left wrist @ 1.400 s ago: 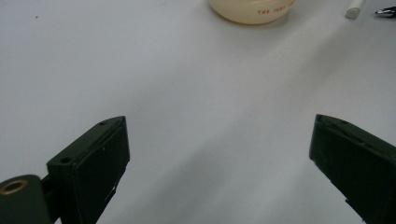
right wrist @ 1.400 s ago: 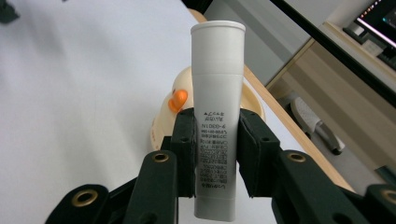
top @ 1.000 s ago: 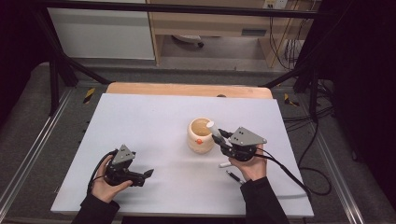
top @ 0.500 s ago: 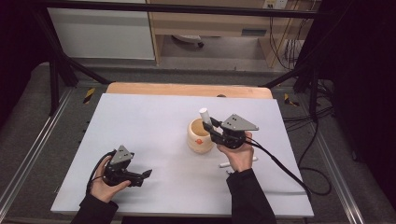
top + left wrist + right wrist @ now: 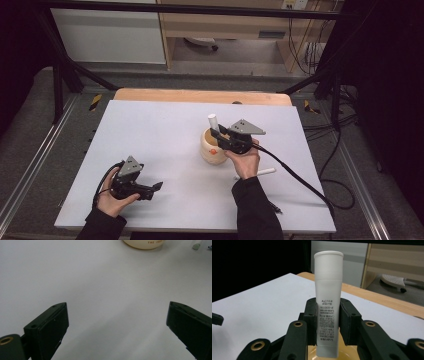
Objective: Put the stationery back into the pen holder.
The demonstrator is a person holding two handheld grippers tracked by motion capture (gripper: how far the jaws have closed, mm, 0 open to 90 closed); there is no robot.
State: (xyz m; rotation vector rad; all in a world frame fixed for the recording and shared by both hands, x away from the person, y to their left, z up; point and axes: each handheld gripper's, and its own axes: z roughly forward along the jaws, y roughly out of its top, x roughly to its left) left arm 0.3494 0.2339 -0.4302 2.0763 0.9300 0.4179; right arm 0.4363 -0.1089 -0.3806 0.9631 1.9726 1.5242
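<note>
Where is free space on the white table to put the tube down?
Bare table lies left of the cup, up to the left gripper. It is crowded by the right gripper holding the tube, with a pen nearby.

A white desk (image 5: pixel 150 135) carries a cream cup (image 5: pixel 212 152) at the frame's centre — a white pen (image 5: pixel 262 172) and a dark pen (image 5: pixel 274 206) lie lower right.

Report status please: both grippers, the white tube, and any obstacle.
Right gripper shut on white tube, cap up, above cream cup. Left gripper open, resting on table. No obstacle at cup.
</note>
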